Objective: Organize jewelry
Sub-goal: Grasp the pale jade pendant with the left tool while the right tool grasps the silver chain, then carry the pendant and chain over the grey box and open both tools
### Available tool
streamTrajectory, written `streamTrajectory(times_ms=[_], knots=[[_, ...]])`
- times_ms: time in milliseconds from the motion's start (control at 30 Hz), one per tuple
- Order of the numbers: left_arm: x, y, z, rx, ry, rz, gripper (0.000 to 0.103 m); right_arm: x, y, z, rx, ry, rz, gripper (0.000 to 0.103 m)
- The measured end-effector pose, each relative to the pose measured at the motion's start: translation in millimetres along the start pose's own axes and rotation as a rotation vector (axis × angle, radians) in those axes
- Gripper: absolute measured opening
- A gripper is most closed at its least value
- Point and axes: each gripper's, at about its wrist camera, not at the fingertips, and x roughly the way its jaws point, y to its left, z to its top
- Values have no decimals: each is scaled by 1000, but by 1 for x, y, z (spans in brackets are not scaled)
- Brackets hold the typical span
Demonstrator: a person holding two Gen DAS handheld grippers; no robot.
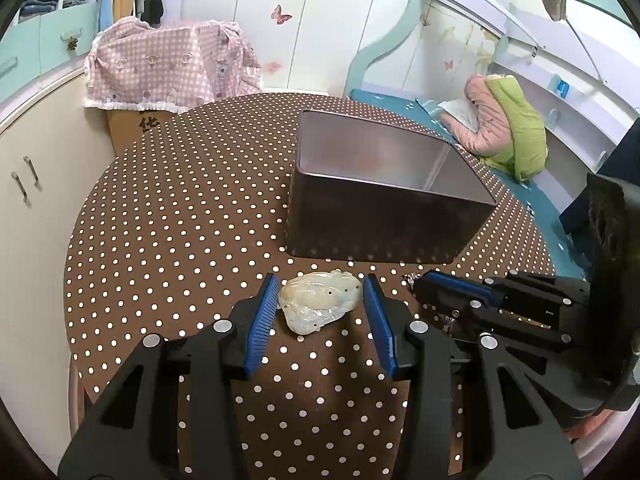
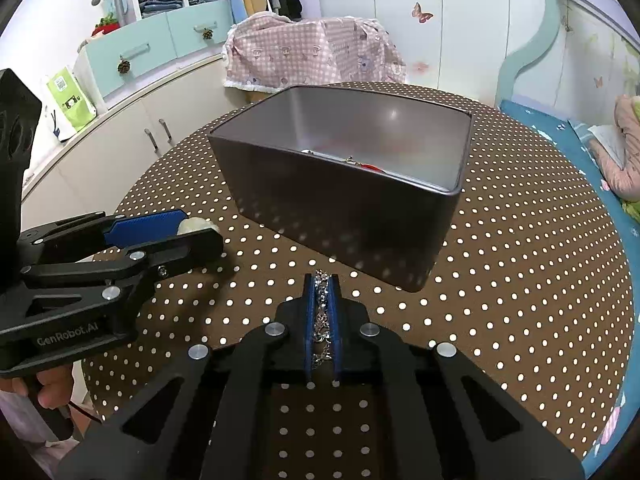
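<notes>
A pale carved jade pendant (image 1: 320,306) lies on the brown dotted tablecloth (image 1: 180,240), and my left gripper (image 1: 320,280) is shut on it, blue pads against both its sides. In the right wrist view the pendant (image 2: 194,225) peeks out between the left gripper's (image 2: 203,226) fingers. My right gripper (image 2: 321,280) is shut on a silver chain (image 2: 321,314), which runs along between its pads. From the left wrist view, the right gripper (image 1: 416,282) sits just right of the left one, chain (image 1: 449,322) dangling below it. A dark open metal tin (image 2: 340,216) stands just beyond both.
The tin (image 1: 372,220) holds a red item (image 2: 370,167) and some small metal pieces at its bottom. The round table's edge curves close on both sides. A pink-cloth-covered box (image 1: 172,68) stands behind, a bed with folded clothes (image 1: 504,120) to the right, and a hand (image 2: 52,388) holds the left gripper.
</notes>
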Motion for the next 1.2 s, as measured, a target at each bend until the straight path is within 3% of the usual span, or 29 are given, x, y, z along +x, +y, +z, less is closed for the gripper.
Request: streamTrajectory(times_ms=[267,567,767,1200], knots=[[-11,3,3,-10,-27,-7,44,-13,-13,0,114,-11,-9,4],[-23,7,26,-33,-62,-49,44,-60,-11,23,127,-128,30,4],[-39,0,50,-13,-134,-87,44,-79,-8,45,98,-171,-6,4],[-32,-10,92,23,-173,-136,44,-106,8,93,24,-313,-48,4]])
